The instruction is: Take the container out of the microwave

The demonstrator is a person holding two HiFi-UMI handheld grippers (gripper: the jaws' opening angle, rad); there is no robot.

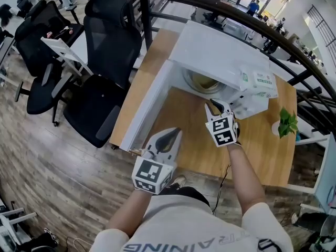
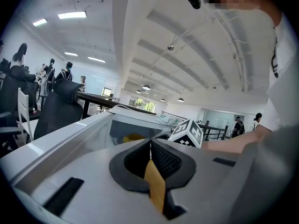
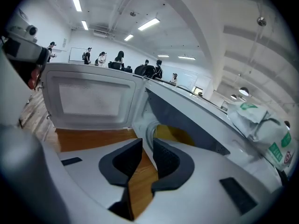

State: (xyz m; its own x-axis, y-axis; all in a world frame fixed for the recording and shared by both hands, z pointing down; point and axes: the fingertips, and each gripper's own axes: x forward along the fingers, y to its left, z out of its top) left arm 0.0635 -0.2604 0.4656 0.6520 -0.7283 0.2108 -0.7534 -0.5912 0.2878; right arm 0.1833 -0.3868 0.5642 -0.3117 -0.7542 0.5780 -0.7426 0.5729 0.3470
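Note:
A white microwave [image 1: 215,49] stands on a wooden table [image 1: 262,151] with its door [image 1: 149,106] swung open to the left. Inside sits a round container [image 1: 202,82] with yellowish contents, also seen as the yellow container [image 3: 175,135] in the right gripper view and the container [image 2: 133,137] in the left gripper view. My right gripper [image 1: 211,104] is just in front of the opening, jaws a little apart with nothing between them [image 3: 147,141]. My left gripper [image 1: 176,132] hangs lower left by the open door, its jaws [image 2: 150,141] closed together and empty.
A white plastic bag [image 1: 260,83] with green print lies on the microwave's right top corner. A small potted plant [image 1: 286,122] stands at the table's right edge. Black office chairs [image 1: 105,62] crowd the left side, and a dark curved railing [image 1: 236,14] runs behind.

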